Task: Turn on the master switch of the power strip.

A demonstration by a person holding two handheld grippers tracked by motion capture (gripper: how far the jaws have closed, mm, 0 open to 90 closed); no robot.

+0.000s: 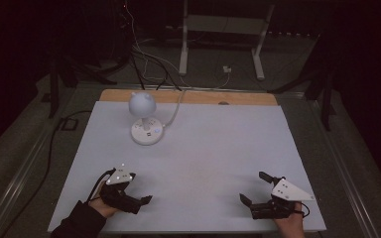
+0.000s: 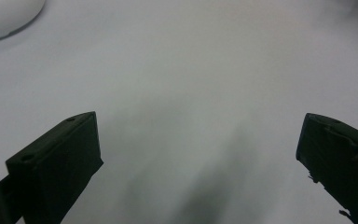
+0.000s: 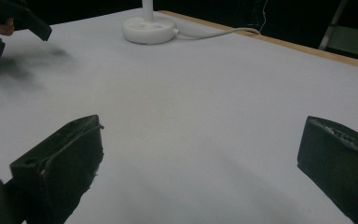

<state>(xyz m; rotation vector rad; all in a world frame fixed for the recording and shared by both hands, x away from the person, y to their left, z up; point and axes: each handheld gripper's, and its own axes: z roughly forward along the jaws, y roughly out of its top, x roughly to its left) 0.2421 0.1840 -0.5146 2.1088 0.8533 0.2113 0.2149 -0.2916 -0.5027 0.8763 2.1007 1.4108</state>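
While both hands rest at the near edge of the white-covered surface [image 1: 203,148], the left tool [image 1: 139,191] sits at about seven o'clock and the right tool [image 1: 254,187] at about five o'clock, each with jaws spread wide and holding nothing. Toward eleven o'clock, well apart from both, stands the small white desk lamp with a round base and globe-shaped head [image 1: 145,119], its white cord [image 1: 174,110] trailing off the far edge.

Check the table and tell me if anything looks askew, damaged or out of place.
Nothing stands out. The white lamp stands upright on its round base at the far left of the table, its cord trailing off the back edge. The left tongs and the right tongs are open and empty.
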